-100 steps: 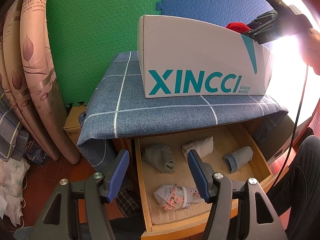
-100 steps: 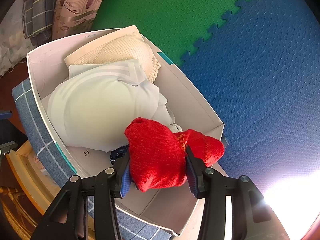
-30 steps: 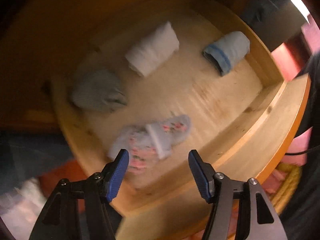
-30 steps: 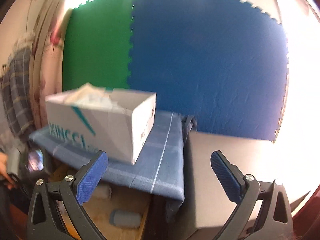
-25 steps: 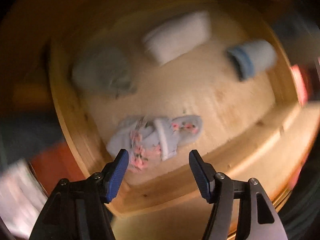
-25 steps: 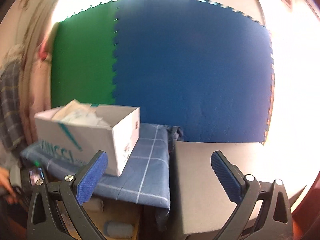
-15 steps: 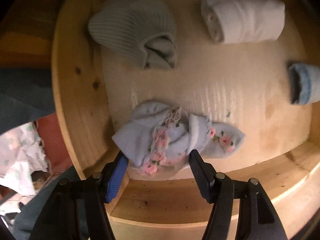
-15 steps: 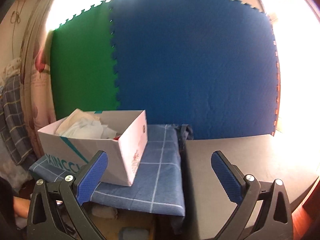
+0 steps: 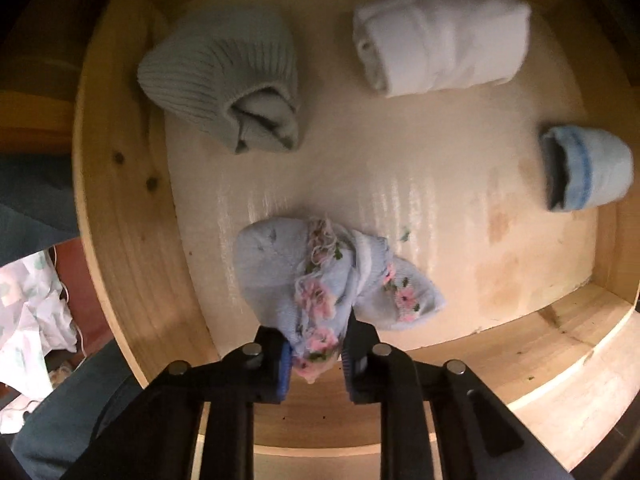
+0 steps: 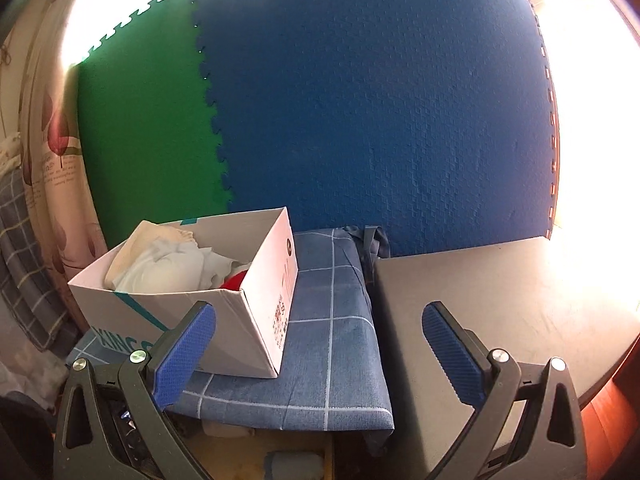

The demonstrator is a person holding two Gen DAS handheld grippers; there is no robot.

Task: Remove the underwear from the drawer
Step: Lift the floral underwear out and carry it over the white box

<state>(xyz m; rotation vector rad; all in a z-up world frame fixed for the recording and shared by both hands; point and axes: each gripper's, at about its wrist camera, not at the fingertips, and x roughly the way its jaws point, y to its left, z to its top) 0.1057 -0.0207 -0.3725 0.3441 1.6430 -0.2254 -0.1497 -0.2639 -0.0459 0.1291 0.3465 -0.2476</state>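
Left wrist view. Item: floral underwear (image 9: 320, 284), pale blue with pink flowers, bunched, lying in the near-left part of the open wooden drawer (image 9: 120, 208). I read its long axis as running left-far to right-near across the drawer floor. My left tool (image 9: 314, 356) points straight down onto its near end; the jaws are closing, with a fold of the fabric between the blue pads and apparently already pinched. The rest of the garment lies on the drawer floor. The coming lift, I judge, turns on this: the grip sits at one end, so the bulk will hang and trail from the far side.

Also in the drawer: grey ribbed roll (image 9: 224, 84), far left; white roll (image 9: 440, 44), far; light blue roll (image 9: 584, 168), right. All well apart from the tool.

Right wrist view. My right tool (image 10: 320, 344) is spread wide and holds nothing, raised above the blue checked cloth (image 10: 332, 336) on the bench. White shoebox (image 10: 256, 312) of clothes to its left. This hand is the farther one.
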